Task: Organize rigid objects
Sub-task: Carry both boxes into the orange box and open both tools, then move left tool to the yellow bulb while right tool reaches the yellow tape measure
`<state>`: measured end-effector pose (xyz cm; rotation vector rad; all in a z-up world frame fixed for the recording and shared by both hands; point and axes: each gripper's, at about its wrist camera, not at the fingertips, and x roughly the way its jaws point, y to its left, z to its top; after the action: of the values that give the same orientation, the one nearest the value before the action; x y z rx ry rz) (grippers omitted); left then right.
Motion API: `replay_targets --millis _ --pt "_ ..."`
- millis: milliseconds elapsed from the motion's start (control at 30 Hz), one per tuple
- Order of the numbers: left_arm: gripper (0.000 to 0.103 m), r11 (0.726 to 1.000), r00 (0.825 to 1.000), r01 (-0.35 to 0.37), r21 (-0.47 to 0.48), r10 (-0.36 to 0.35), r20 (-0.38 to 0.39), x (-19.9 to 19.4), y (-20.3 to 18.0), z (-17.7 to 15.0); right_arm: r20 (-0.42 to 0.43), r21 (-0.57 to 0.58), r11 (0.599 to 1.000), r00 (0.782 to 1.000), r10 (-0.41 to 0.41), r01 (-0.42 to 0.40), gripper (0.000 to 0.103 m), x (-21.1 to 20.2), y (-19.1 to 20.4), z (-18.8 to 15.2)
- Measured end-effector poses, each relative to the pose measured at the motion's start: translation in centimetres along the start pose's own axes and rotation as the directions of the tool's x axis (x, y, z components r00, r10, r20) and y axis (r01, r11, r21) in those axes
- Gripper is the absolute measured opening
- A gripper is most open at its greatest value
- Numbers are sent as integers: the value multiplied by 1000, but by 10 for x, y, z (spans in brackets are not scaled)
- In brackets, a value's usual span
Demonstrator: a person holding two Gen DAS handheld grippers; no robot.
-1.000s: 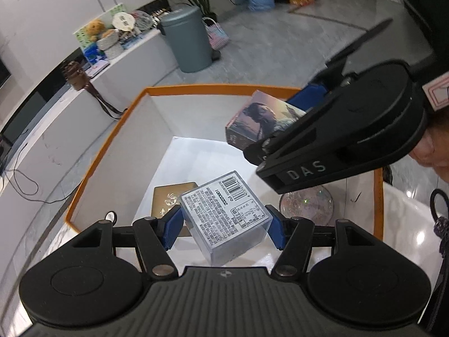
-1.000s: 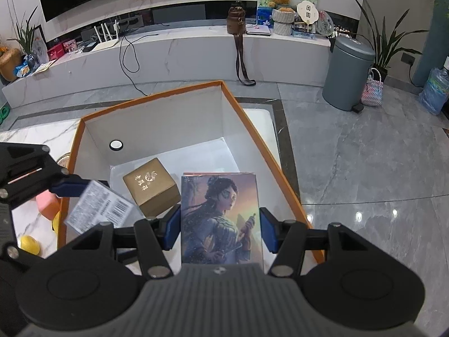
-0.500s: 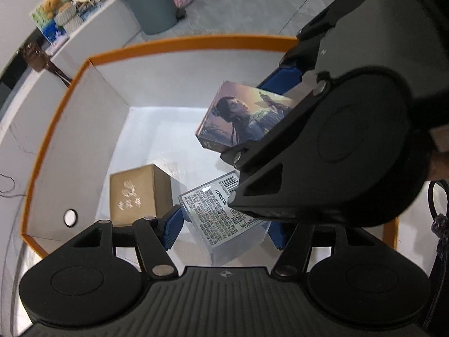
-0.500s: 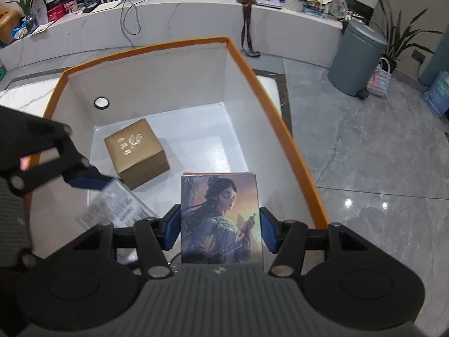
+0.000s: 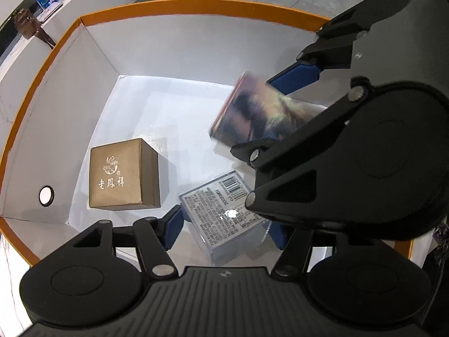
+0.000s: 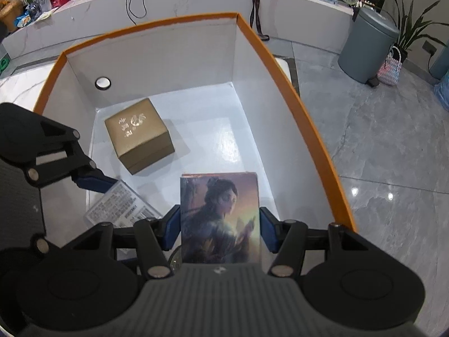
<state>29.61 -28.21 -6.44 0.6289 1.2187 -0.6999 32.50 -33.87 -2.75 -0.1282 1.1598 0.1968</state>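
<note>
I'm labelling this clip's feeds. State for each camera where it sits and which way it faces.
Left wrist: on the left gripper, facing steeply down into the orange-rimmed box; its jaws are opening around the clear labelled case, right gripper crossing.
Right wrist: on the right gripper, looking down, clamping the illustrated box; left gripper at left.
Shared: gold box.

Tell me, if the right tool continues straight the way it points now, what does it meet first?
Probably the white floor of the orange-rimmed box: the right tool points down into it, and the illustrated box it carries would land first. Depth is unclear.
</note>
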Motion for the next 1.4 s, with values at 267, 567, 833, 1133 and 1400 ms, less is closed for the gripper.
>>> replay_targets --millis 267,567,833,1133,1400 --pt "88 999 999 -30 -27 31 41 -7 9 5 40 1 1000 999 2 -2 60 -10 3 2" --pt "88 996 994 -25 -82 34 108 -32 19 -4 77 16 1000 997 -4 3 61 -21 0 4" --pt "88 985 980 -28 -170 60 190 -67 44 -21 135 16 1000 991 -25 24 61 -37 14 16" --pt "88 961 958 -46 -274 120 260 -120 81 -70 256 -29 1000 967 12 -5 61 -64 51 31" --pt "88 918 954 -19 -397 136 268 -128 111 -137 309 -96 995 949 69 -41 61 -78 85 31"
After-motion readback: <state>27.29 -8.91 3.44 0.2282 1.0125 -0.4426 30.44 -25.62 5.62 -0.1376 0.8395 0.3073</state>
